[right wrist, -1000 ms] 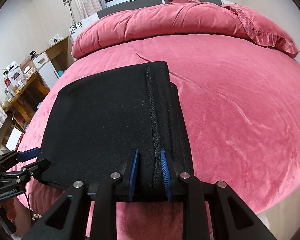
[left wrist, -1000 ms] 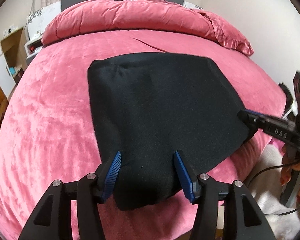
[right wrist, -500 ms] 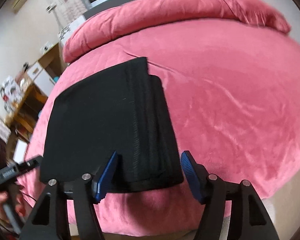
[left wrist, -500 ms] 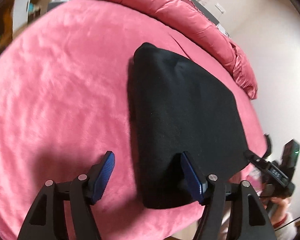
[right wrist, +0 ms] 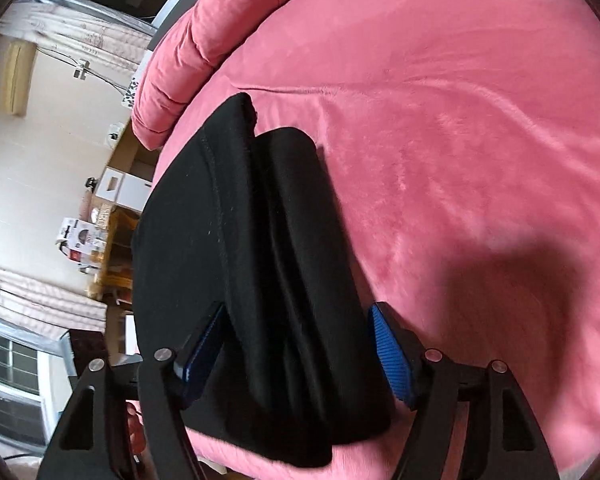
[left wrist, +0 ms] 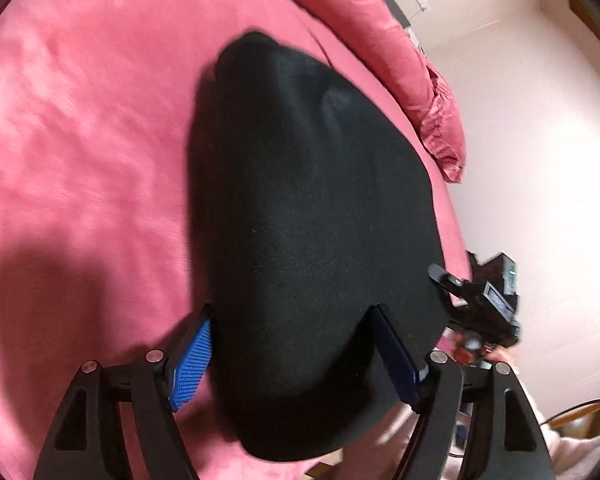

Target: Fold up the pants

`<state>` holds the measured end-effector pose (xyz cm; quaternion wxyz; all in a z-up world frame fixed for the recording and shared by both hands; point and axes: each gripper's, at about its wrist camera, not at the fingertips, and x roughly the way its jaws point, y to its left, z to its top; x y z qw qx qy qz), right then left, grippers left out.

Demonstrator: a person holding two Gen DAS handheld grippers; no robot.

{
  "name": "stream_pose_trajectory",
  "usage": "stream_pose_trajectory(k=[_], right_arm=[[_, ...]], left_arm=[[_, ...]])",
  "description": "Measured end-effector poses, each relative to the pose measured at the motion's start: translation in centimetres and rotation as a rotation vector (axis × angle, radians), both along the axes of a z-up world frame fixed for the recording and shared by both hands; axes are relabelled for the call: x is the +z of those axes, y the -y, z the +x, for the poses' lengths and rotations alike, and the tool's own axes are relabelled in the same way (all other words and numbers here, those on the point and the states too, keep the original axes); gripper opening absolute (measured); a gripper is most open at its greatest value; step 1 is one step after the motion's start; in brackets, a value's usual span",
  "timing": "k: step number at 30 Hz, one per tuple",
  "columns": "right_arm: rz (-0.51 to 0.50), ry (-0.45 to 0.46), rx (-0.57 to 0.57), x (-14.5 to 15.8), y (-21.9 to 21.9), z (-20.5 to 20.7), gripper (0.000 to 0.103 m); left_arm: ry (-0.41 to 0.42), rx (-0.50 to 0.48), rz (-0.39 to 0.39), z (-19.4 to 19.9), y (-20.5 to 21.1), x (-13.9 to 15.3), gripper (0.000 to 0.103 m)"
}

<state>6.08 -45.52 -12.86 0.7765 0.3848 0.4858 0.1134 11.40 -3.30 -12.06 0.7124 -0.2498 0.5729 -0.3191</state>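
A: At the centre: black pants (left wrist: 312, 240), folded into a thick, roughly rectangular stack, lying flat on a pink bed (left wrist: 84, 152) near its front edge. In the right wrist view, same pants (right wrist: 236, 264), with a raised seam running lengthwise and a second folded layer stepped alongside.

B: And the left hand-held gripper (left wrist: 296, 354)?

A: Spread wide open, blue-padded fingers (left wrist: 192, 364) either side of the near end of the stack. Left finger at the fabric's edge over the bed; right finger dark against the cloth. Not clamped on anything.

B: The right hand-held gripper (right wrist: 300, 356)?

A: Also wide open, straddling the near right-hand portion of the pants, blue fingers (right wrist: 392, 354) flanking the cloth without pinching it. Also visible from the left wrist view, low at the right edge of the stack (left wrist: 476, 300), blurred.

B: Around that?

A: Plush pink cover, lightly creased, with a dark shadow cast beside each tool. A rolled pink duvet (right wrist: 188, 52) along the far end of the bed. Beyond, pale walls, a curtain (right wrist: 72, 36), and a wooden shelf unit (right wrist: 108, 236) with boxes, seen tilted and slightly blurred.
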Motion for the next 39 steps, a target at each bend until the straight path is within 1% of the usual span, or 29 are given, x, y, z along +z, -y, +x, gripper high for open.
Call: stream_pose_trajectory(k=[2, 4, 5, 7, 9, 11, 12, 15, 16, 20, 21, 22, 27, 29, 31, 32, 33, 34, 35, 36, 38, 39], right_arm=[[0.026, 0.002, -0.006, -0.4, 0.0, 0.6, 0.074], [0.027, 0.007, -0.020, -0.6, -0.4, 1.1, 0.074], [0.011, 0.013, -0.020, -0.4, -0.9, 1.3, 0.073], [-0.020, 0.024, -0.004, 0.2, -1.5, 1.1, 0.060], [-0.030, 0.043, 0.003, 1.0, -1.9, 1.1, 0.053], [-0.042, 0.065, 0.013, 2.2, -2.4, 0.6, 0.049], [-0.052, 0.075, 0.019, 2.8, -3.4, 0.8, 0.048], [-0.077, 0.125, 0.052, 4.5, -5.0, 1.1, 0.046], [-0.088, 0.158, 0.065, 5.4, -5.9, 1.5, 0.046], [-0.119, 0.255, 0.078, 7.5, -8.1, 4.8, 0.046], [-0.127, 0.268, 0.081, 7.6, -8.3, 5.6, 0.046], [-0.140, 0.291, 0.084, 8.1, -8.9, 7.3, 0.046], [-0.202, 0.340, 0.078, 8.5, -10.0, 13.3, 0.046], [-0.200, 0.331, 0.058, 8.2, -10.0, 15.6, 0.046], [-0.186, 0.292, 0.033, 7.3, -9.7, 17.4, 0.046], [-0.198, 0.269, 0.033, 6.6, -9.3, 17.9, 0.047], [-0.212, 0.249, 0.035, 6.0, -9.2, 18.1, 0.048], [-0.226, 0.218, 0.042, 4.8, -9.2, 18.4, 0.051], [-0.216, 0.212, 0.041, 3.5, -8.9, 18.2, 0.053], [-0.190, 0.230, 0.029, 2.9, -8.5, 17.8, 0.057], [-0.142, 0.242, 0.010, 2.2, -7.7, 17.2, 0.058], [-0.141, 0.241, 0.002, 2.2, -7.5, 17.1, 0.061]], left_arm=[[-0.024, -0.011, -0.012, 0.4, 0.5, -0.5, 0.078], [-0.011, -0.032, 0.001, 0.4, 1.0, -0.5, 0.077], [0.003, -0.041, 0.015, 0.2, 1.1, -0.4, 0.075], [0.029, -0.052, 0.031, -0.2, 0.9, 0.2, 0.061], [0.057, -0.059, 0.041, -0.5, 1.0, 1.0, 0.055], [0.102, -0.074, 0.078, -0.8, 1.1, 2.2, 0.053], [0.125, -0.077, 0.096, -1.0, 1.1, 2.7, 0.052], [0.234, -0.070, 0.152, -1.0, 0.9, 5.3, 0.050], [0.275, -0.057, 0.169, -0.6, 0.5, 6.5, 0.050], [0.341, -0.023, 0.208, 2.0, -0.6, 8.5, 0.050], [0.356, -0.012, 0.219, 3.0, -0.7, 8.9, 0.050], [0.372, -0.001, 0.231, 4.2, -0.7, 9.3, 0.050], [0.395, 0.025, 0.267, 10.4, -0.2, 9.0, 0.051], [0.388, 0.029, 0.278, 12.6, 0.0, 8.3, 0.051], [0.352, 0.033, 0.266, 14.0, -0.4, 7.2, 0.051], [0.302, 0.042, 0.250, 15.0, -0.9, 6.1, 0.052], [0.252, 0.055, 0.214, 15.6, -1.6, 5.0, 0.057], [0.239, 0.064, 0.190, 15.7, -2.0, 4.5, 0.064], [0.232, 0.075, 0.152, 15.7, -2.7, 3.6, 0.069], [0.229, 0.084, 0.142, 15.7, -3.0, 3.0, 0.077], [0.241, 0.103, 0.121, 15.2, -3.3, 2.7, 0.078], [0.260, 0.116, 0.135, 14.9, -3.2, 2.9, 0.079]])
